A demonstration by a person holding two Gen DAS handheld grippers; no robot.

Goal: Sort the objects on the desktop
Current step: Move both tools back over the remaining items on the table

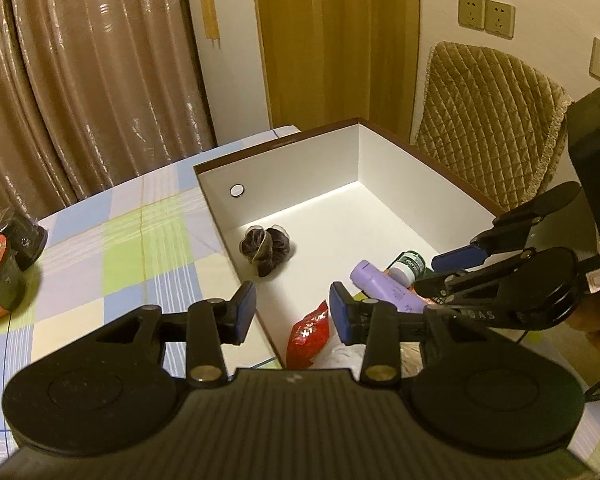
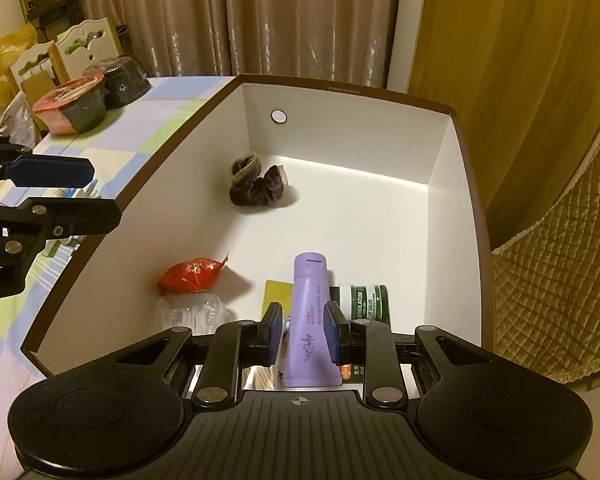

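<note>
A white cardboard box with a brown rim holds a lilac tube, a green jar, a red foil packet, a clear plastic wad and a crumpled brown sock. My right gripper hangs low inside the box with its fingers either side of the lying tube; a slim gap shows at the left pad. In the left wrist view the tube rests on the box floor beside the right gripper. My left gripper is open and empty over the box's near wall.
Two instant-noodle bowls stand on the checked tablecloth left of the box. Small items lie on the cloth under the left gripper. A chair with a quilted cover stands behind the box, with curtains beyond.
</note>
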